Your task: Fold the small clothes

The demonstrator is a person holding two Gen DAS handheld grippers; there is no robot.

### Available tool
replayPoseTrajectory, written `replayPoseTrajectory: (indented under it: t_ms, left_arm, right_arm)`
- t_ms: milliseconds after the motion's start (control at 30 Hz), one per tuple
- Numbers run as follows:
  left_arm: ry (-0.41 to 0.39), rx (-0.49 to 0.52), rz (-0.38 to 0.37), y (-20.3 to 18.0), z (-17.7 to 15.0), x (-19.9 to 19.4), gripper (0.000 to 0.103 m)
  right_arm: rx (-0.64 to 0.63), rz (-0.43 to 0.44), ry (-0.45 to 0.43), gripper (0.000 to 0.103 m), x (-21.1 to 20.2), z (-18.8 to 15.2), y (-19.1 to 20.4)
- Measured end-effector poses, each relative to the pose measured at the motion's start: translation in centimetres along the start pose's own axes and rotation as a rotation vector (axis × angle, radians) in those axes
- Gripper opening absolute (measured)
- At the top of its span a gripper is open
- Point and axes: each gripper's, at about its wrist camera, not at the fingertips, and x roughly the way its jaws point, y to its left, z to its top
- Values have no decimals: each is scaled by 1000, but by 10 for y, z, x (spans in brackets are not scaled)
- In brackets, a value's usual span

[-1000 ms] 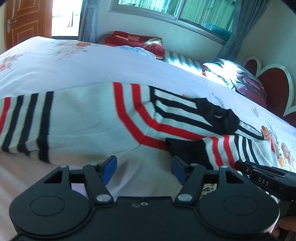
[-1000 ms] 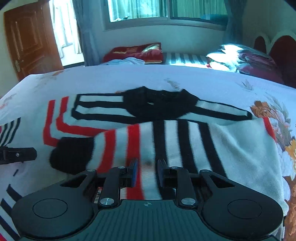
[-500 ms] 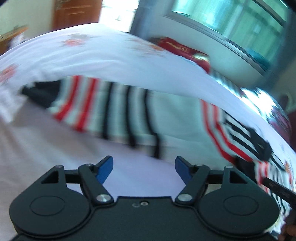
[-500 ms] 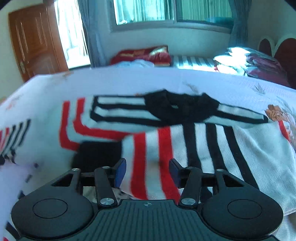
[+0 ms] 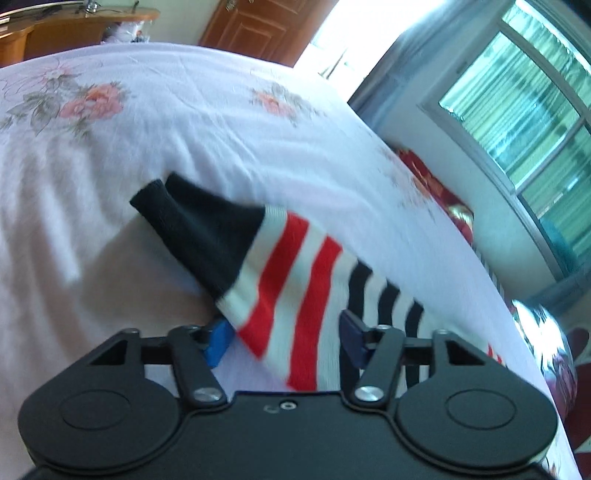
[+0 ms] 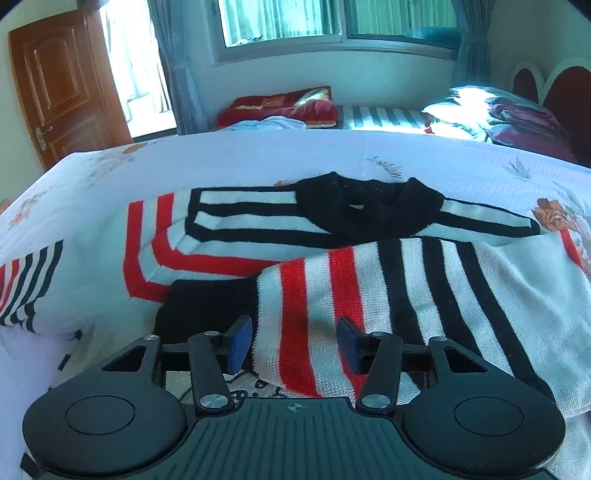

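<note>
A white knit sweater with red and black stripes and a black collar (image 6: 369,206) lies flat on the bed. Its right sleeve (image 6: 369,295) is folded across the body, black cuff (image 6: 207,302) to the left. My right gripper (image 6: 295,343) hovers open over that sleeve, pads apart with fabric beneath them. In the left wrist view the other sleeve (image 5: 295,277) stretches out on the sheet and ends in a black cuff (image 5: 199,221). My left gripper (image 5: 284,338) straddles this sleeve near the red stripes. Its jaws are closing, with the sleeve between them and not clearly pinched.
The floral bedsheet (image 5: 184,110) spreads to the left of the sleeve. Pillows and a red cushion (image 6: 280,107) lie at the far side, a heart-shaped headboard (image 6: 561,85) at the right. A wooden door (image 6: 62,85) and a wooden table (image 5: 74,26) stand beyond the bed.
My left gripper swept left along the sweater to the outstretched sleeve's cuff end, rolled, and its jaws narrowed. My right gripper opened off the folded sleeve and stayed in place.
</note>
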Motion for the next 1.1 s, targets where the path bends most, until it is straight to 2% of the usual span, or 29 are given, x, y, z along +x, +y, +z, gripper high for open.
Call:
replayPoseTrajectory:
  t_ms: [33,67,100,200,267,333,467,567,733,833,933,1000,1033,1100]
  left_arm:
    - [-6,-6,7,1,1,3,38]
    - [-13,-17,13,3,2,5,21]
    - [-13,-22,23,5,3,7,11]
    - [-27,-8,25,5,3,5,5]
    - [-52,42,12,-6,1,-4,5]
    - [-85,104,-38,-24,1,-13,5]
    - [-114,264,-201,-84,-7,-42,5]
    - [-103,387,-337,-140,-27,-59,5]
    - [9,573,-557,-224,-90,-71,5]
    - [88,712,-648,-265,-144,-66,5]
    - [207,826,-664,-288,-197,-50,7]
    - [249,911,-621,-293,-226,-41,19]
    - [258,944,-598,-293,-236,-39,21]
    - [247,970,-582,-287,-242,-43,35]
  right_arm:
    - [7,-1,-1,51,0,0,-2]
    - [8,-4,5,51,2,0,-2]
    - [7,-9,18,51,6,-1,-3]
    - [9,-12,30,51,13,-4,-4]
    - [1,-14,30,51,13,-2,-4]
    - [36,7,17,51,10,0,-8]
    - [79,21,-14,51,0,2,-16]
    - [97,21,-27,51,-8,4,-24]
    - [127,-5,-56,51,-28,1,-46]
    - [150,-36,-67,51,-41,-3,-63]
    - [182,-66,-66,51,-50,-9,-83]
    - [204,-68,-59,51,-56,-13,-93]
    - [213,-62,-59,51,-59,-14,-97]
    - [236,-38,-63,51,-66,-16,-102]
